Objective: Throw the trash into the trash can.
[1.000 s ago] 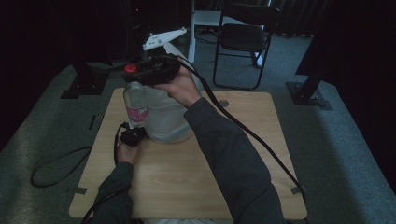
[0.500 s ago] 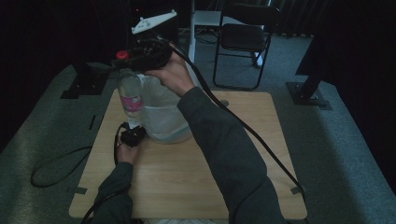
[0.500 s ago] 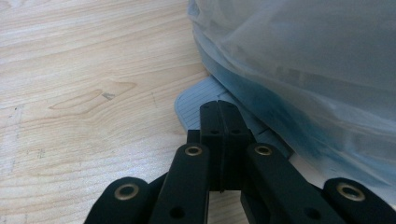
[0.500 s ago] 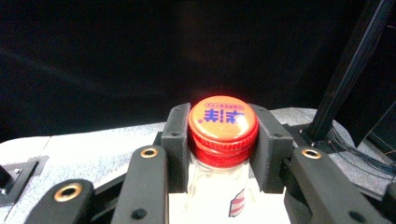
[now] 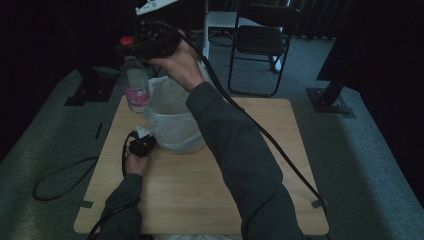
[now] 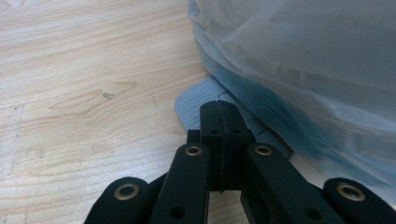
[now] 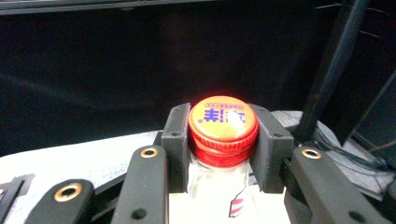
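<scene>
A clear plastic bottle (image 5: 136, 87) with a pink label and a red cap (image 7: 223, 122) hangs upright above the left rim of a small bin lined with a white bag (image 5: 175, 120). My right gripper (image 5: 131, 47) is shut on the bottle's neck just under the cap, and its pads (image 7: 176, 140) press in from both sides. At the bin's near left foot my left gripper (image 5: 142, 146) rests low on the table. Its jaws are shut together, with the tips (image 6: 219, 116) over a grey ribbed flap (image 6: 194, 100) at the bin's base (image 6: 303, 60).
The light wooden table (image 5: 200, 200) carries the bin at its far left. A folding chair (image 5: 262, 40) stands behind the table. Black stand feet (image 5: 85, 90) (image 5: 330, 100) lie on the carpet at either side, and a cable (image 5: 55, 180) loops on the floor at left.
My right gripper has lifted the bottle higher and a little to the left, above the bin's rim. The left gripper has stayed at the bin's foot.
</scene>
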The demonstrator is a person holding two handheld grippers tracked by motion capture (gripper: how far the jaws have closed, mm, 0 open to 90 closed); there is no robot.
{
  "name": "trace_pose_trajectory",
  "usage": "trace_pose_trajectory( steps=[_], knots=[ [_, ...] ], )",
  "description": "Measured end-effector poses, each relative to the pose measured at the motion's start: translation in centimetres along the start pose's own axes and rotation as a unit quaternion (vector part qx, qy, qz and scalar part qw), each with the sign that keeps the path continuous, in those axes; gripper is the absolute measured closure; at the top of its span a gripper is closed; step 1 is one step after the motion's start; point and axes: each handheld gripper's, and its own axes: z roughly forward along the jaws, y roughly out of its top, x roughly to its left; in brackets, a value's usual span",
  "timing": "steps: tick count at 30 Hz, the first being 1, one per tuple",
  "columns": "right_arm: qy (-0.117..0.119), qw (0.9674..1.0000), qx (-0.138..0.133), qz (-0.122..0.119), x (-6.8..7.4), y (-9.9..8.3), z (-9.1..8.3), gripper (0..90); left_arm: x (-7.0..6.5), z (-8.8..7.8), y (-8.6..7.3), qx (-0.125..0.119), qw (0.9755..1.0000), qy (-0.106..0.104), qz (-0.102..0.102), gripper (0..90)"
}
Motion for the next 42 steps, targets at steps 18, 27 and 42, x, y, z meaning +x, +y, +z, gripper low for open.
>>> trace_pose_trajectory(
  steps=[18,27,42],
  knots=[
    [-0.075,0.9967,0.022,0.024,-2.7,1.1,-0.4,62.3,0.0,0.0,0.0,0.000,1.0000,0.000,0.000,90.0],
    [-0.098,0.9943,0.024,0.035,-3.7,0.4,-0.6,62.3,0.0,0.0,0.0,0.000,1.0000,0.000,0.000,90.0],
    [-0.127,0.9907,0.041,0.029,-3.8,-0.1,0.1,62.2,0.0,0.0,0.0,0.000,1.0000,0.000,0.001,90.0]
  ],
)
